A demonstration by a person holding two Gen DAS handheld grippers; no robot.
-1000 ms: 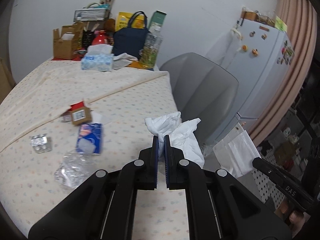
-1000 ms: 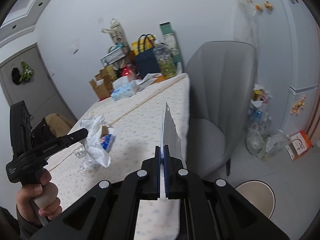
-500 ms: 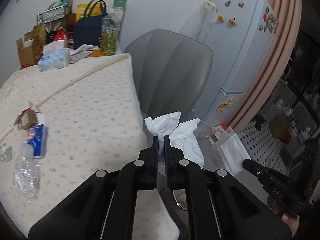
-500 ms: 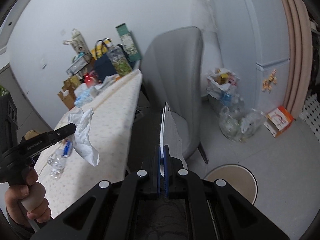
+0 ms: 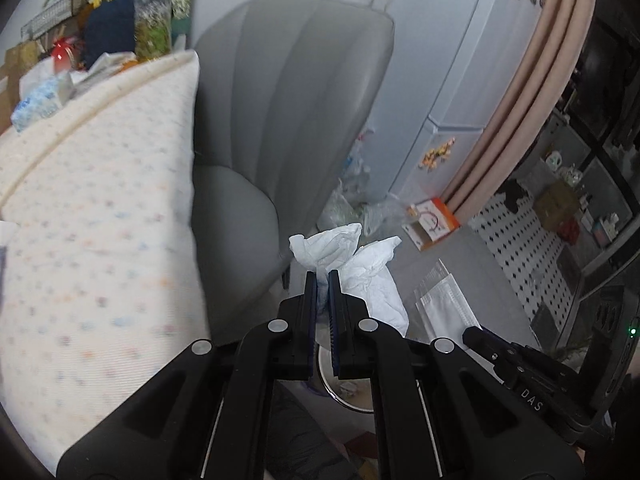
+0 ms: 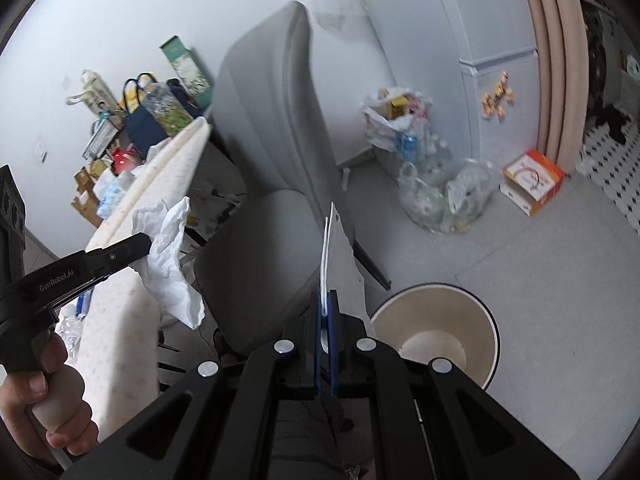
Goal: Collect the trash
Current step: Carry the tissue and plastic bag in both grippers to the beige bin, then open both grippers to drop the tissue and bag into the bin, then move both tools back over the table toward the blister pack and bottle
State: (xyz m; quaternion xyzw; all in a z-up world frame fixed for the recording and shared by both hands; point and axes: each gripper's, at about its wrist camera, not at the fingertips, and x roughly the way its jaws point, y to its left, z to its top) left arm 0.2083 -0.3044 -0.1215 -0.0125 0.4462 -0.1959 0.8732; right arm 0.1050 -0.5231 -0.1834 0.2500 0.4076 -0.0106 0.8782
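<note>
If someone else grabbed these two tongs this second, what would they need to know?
Left tongs: shut on a crumpled tissue, held in the air off the table edge, beside the grey chair.
Right tongs: shut on a flat clear wrapper standing up edge-on.
Bin: open on the floor, just below and right of the right tongs.
Done: two pieces picked up and carried off the table.
Left: drop both into the bin. A crushed bottle shows on the table in the right view; probably go back for it.
</note>
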